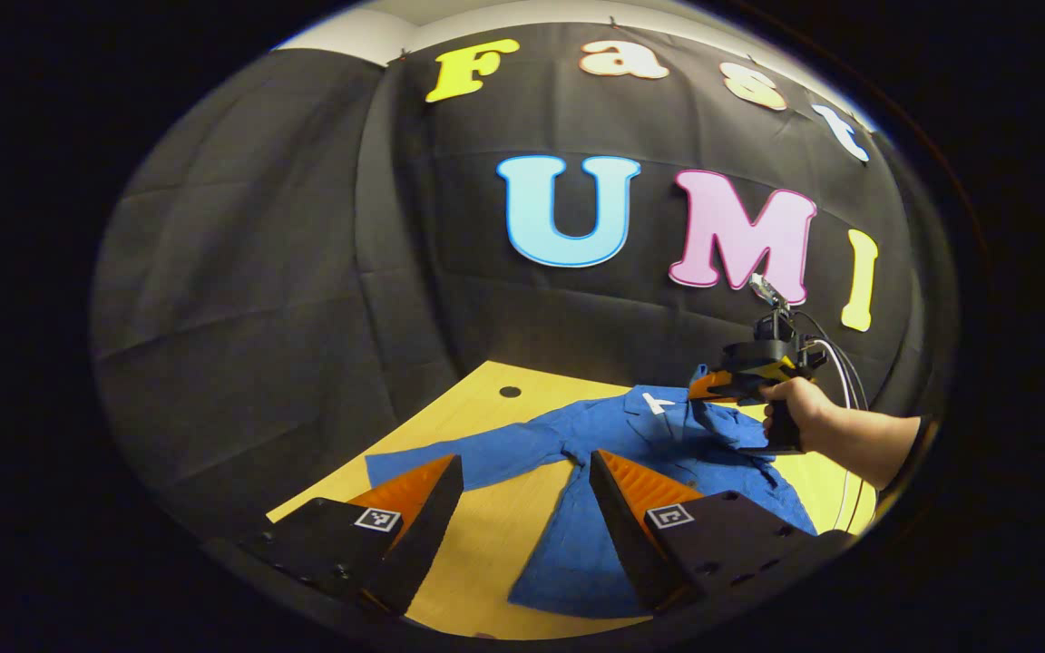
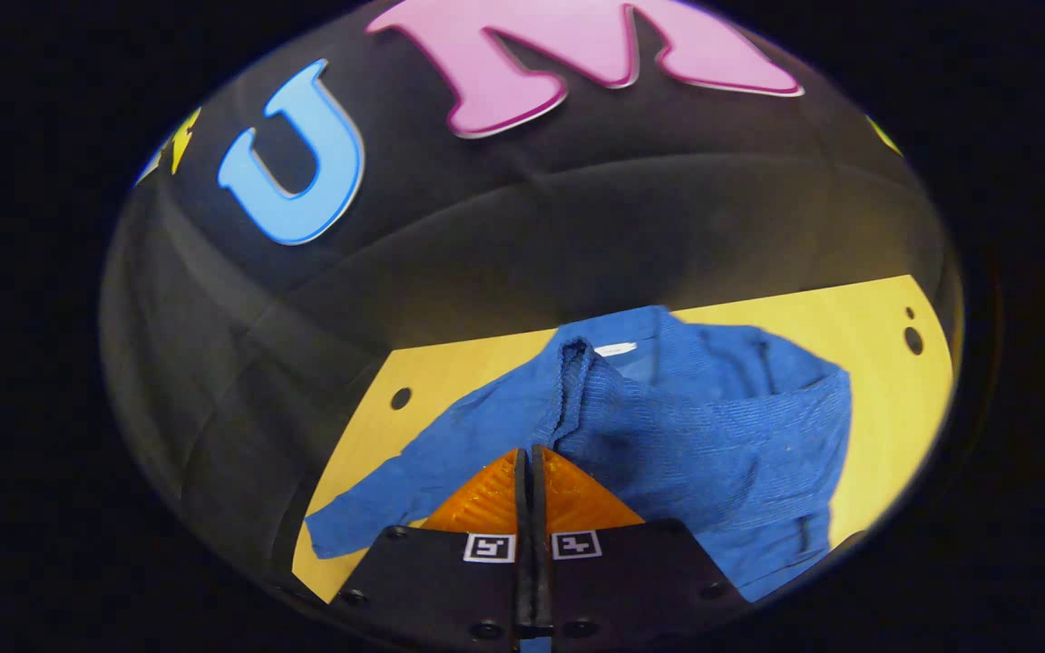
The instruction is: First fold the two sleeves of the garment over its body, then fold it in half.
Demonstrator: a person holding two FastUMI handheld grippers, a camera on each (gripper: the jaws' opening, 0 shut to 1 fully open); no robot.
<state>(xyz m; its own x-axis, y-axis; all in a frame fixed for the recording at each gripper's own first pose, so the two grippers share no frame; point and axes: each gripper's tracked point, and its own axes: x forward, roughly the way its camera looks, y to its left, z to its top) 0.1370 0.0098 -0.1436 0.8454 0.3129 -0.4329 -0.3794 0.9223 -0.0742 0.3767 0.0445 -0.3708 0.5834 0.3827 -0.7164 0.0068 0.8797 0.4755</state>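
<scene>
Left gripper (image 1: 522,508), seen at 6 o'clock in the left gripper view, has its jaws spread wide and grasps nothing; between its fingers lie bare table (image 1: 495,526) and the lower hem of the blue garment (image 1: 577,535). Right gripper (image 2: 525,472), at 6 o'clock in the right gripper view, has its fingers clenched together, with a fold of the garment (image 2: 686,426) rising from just beyond the tips toward 12 o'clock; whether cloth is pinched between them cannot be told. In the left gripper view the same right gripper (image 1: 713,385) hangs at 3 o'clock above the collar region, gripped by a hand (image 1: 795,413) with the forearm (image 1: 867,440) running out toward 4 o'clock and cables (image 1: 840,363) trailing behind. Garment spread on the yellow tabletop: one sleeve (image 1: 450,458) lies out flat toward 9 o'clock, unfolded, and in the right gripper view the sleeve (image 2: 395,499) reaches toward 8 o'clock while the opposite side is drawn over the body. Open tabletop remains at 10 o'clock, near a round hole (image 1: 510,392), and along the far edge against the booth wall (image 1: 259,272); a second strip of bare table (image 2: 885,363) lies at 3 o'clock in the right gripper view, with holes (image 2: 913,339) close to that edge
</scene>
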